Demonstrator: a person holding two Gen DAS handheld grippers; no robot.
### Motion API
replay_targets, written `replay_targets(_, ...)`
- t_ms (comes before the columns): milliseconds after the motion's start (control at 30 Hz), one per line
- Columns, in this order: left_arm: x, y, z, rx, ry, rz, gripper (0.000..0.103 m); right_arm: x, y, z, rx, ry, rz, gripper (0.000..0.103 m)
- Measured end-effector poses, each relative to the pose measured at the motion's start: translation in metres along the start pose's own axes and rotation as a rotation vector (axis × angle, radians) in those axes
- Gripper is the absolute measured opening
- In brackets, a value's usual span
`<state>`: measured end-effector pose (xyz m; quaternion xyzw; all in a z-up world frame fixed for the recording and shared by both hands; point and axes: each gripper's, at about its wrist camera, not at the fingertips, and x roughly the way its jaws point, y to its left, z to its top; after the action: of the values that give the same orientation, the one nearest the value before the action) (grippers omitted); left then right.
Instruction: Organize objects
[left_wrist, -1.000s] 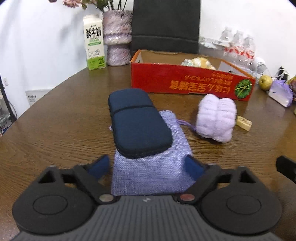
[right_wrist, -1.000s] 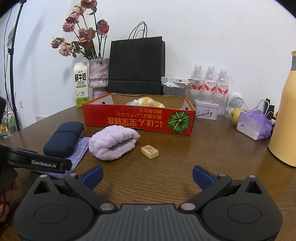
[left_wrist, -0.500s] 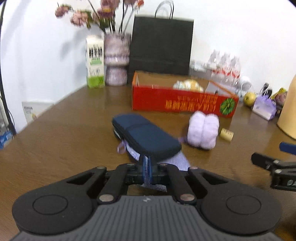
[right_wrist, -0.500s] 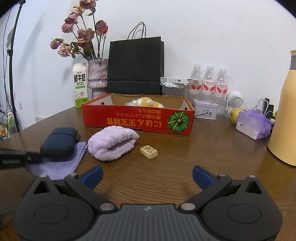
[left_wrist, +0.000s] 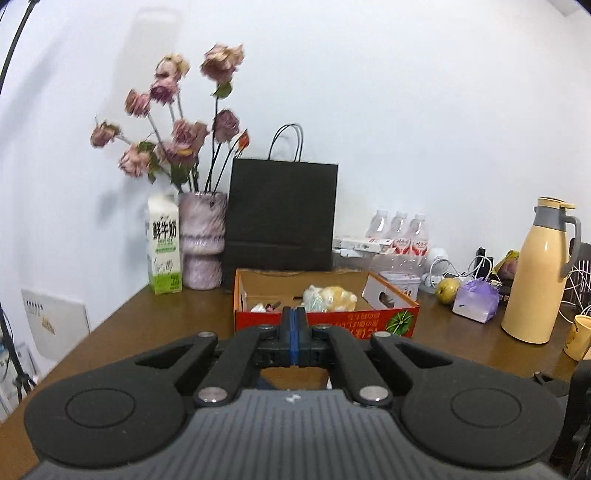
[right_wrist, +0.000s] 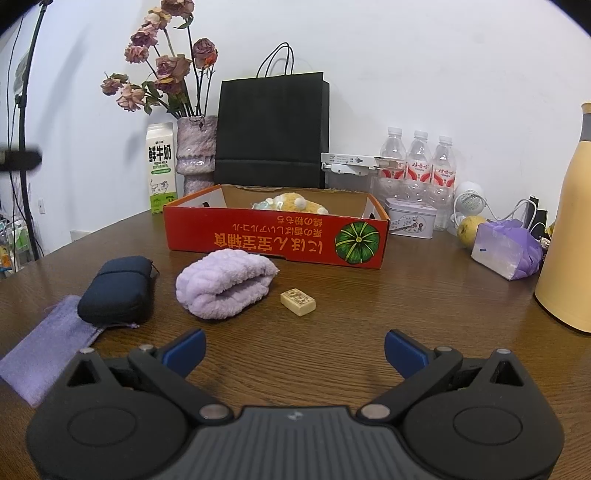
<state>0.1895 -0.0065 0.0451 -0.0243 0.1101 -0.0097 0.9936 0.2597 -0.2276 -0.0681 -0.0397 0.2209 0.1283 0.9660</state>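
Two grippers: my left gripper (left_wrist: 293, 328) is pressed together on nothing visible; my right gripper (right_wrist: 293, 349) is spread, facing the folded lilac fleece towel (right_wrist: 223, 286) mid-worktop, presumably for boxing.

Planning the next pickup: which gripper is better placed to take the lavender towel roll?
Right. The right gripper stands open, aimed at the towel roll; the left gripper is shut and raised, facing the red box.

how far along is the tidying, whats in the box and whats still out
Early. Done: a yellow plush toy sits in the red cardboard box. In hand: nothing; left gripper shut empty, right gripper open. Left on the wooden table: navy zip case partly atop lavender fabric pouch, lilac fluffy towel, cream tile.
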Motion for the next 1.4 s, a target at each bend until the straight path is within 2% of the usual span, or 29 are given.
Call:
replay_targets(100,0.006,0.004,-0.007,-0.015,0.081,0.022,0.006,-0.001,-0.001,0.0,0.008,-0.005,-0.007,0.103)
replay_targets(133,0.01,0.007,-0.014,-0.016,0.127,0.031,0.018,-0.001,-0.002,0.0,0.009,-0.005,-0.007,0.103)
replay_targets(167,0.014,0.01,-0.02,-0.017,0.169,0.033,0.051,0.0,-0.001,0.0,0.007,-0.004,-0.006,0.103)
replay_targets(200,0.019,0.013,-0.028,-0.019,0.223,0.049,0.073,0.0,-0.001,0.0,0.005,-0.004,-0.006,0.103)
replay_targets(233,0.022,0.015,-0.034,-0.021,0.265,0.072,0.103,0.0,-0.001,0.0,0.002,-0.004,-0.005,0.103)
replay_targets(267,0.025,0.017,-0.041,-0.012,0.299,0.095,0.102,-0.001,0.0,0.0,0.001,-0.006,-0.005,0.103)
replay_targets(367,0.034,0.024,-0.053,0.004,0.381,0.094,0.103,-0.001,0.0,0.0,0.0,-0.008,-0.005,0.103)
replay_targets(500,0.06,0.03,-0.064,-0.003,0.578,0.056,0.103,-0.001,0.0,0.0,-0.002,-0.009,-0.005,0.103)
replay_targets(600,0.074,0.029,-0.07,-0.012,0.662,0.041,0.103,-0.003,0.0,0.0,-0.005,-0.015,-0.005,0.103)
replay_targets(733,0.089,0.029,-0.083,0.035,0.709,0.094,0.103,-0.005,0.001,0.0,-0.011,-0.022,-0.003,0.103)
replay_targets(767,0.088,0.035,-0.084,0.008,0.7,0.084,0.103,-0.005,0.001,0.0,-0.012,-0.024,-0.001,0.103)
replay_targets(1100,0.073,0.05,-0.089,0.025,0.627,0.068,0.103,-0.004,0.003,0.0,-0.034,-0.022,0.015,0.103)
replay_targets(1133,0.07,0.05,-0.091,0.026,0.61,0.067,0.099,-0.004,0.003,0.0,-0.035,-0.019,0.016,0.103)
replay_targets(1167,0.068,0.05,-0.09,0.026,0.594,0.067,0.089,-0.003,0.003,0.0,-0.036,-0.016,0.019,0.103)
replay_targets(1200,0.064,0.051,-0.09,0.027,0.575,0.063,0.083,-0.003,0.004,0.0,-0.038,-0.014,0.022,0.103)
replay_targets(1267,0.057,0.054,-0.088,0.025,0.547,0.068,0.054,-0.003,0.006,0.0,-0.046,-0.013,0.026,0.103)
replay_targets(1300,0.055,0.055,-0.088,0.025,0.539,0.07,0.049,-0.003,0.008,0.0,-0.051,-0.014,0.028,0.103)
replay_targets(1367,0.05,0.058,-0.09,0.029,0.516,0.072,0.031,-0.003,0.013,0.0,-0.063,-0.012,0.029,0.103)
replay_targets(1400,0.047,0.059,-0.091,0.041,0.501,0.074,0.027,-0.003,0.015,0.0,-0.068,-0.011,0.03,0.103)
